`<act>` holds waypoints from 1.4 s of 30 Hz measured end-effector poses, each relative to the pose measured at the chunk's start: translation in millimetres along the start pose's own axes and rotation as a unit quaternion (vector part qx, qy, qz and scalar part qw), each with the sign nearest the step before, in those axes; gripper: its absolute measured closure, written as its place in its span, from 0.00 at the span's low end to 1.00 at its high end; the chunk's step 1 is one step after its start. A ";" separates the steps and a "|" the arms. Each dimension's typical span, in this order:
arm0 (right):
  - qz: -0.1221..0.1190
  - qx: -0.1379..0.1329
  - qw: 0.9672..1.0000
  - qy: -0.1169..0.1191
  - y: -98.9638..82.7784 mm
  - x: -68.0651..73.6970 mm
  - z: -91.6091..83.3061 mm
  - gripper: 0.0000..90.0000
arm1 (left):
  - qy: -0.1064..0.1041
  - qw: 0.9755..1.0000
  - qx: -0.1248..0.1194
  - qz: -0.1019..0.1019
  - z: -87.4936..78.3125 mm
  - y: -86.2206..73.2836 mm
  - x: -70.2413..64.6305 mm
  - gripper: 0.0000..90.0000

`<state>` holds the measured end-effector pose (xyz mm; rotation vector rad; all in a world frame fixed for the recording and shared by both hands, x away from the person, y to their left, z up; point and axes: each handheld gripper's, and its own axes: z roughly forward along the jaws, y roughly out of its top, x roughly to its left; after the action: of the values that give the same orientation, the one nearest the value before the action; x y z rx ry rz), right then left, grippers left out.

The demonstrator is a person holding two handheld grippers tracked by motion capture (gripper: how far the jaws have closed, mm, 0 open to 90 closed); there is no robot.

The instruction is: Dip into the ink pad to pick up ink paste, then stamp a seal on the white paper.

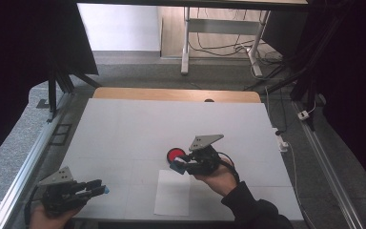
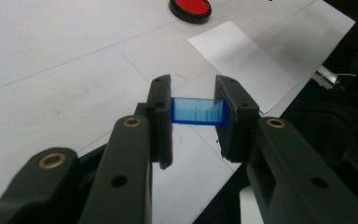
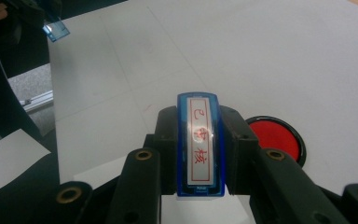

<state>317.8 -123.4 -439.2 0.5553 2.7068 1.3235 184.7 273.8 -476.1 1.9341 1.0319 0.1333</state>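
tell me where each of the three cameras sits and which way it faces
High view: above the person's side, facing forward and down on the table; both hands show.
Left gripper view: rides the left gripper, which clamps a blue cap.
Right gripper view: rides the right gripper, which clamps a stamp.
All share the red ink pad.

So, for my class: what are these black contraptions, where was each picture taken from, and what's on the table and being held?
A person holds hand-operated tongs, one in each hand. The high view looks down on the table; the other two views come from cameras riding on each tongs.

On the table lie a red ink pad and a sheet of paper. The left tongs are shut on a blue cap. The right tongs, near the pad, are shut on a blue stamp with red characters on its label.
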 end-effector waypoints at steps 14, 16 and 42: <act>-0.009 0.012 1.000 0.012 -7.8 12.8 4.0 0.79 | 0.001 1.000 0.002 0.002 0.4 0.4 -0.6 0.76; -0.009 0.016 1.000 0.013 -9.3 12.9 6.2 0.79 | 0.001 1.000 0.002 0.001 0.2 0.2 -0.4 0.76; -0.043 0.074 0.996 0.001 -26.4 14.9 44.0 0.79 | 0.004 1.000 0.006 0.003 0.6 0.3 -1.1 0.76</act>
<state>306.3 -100.0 -485.9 0.4426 2.8120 1.1112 184.4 272.6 -476.0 1.9494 1.0343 0.1377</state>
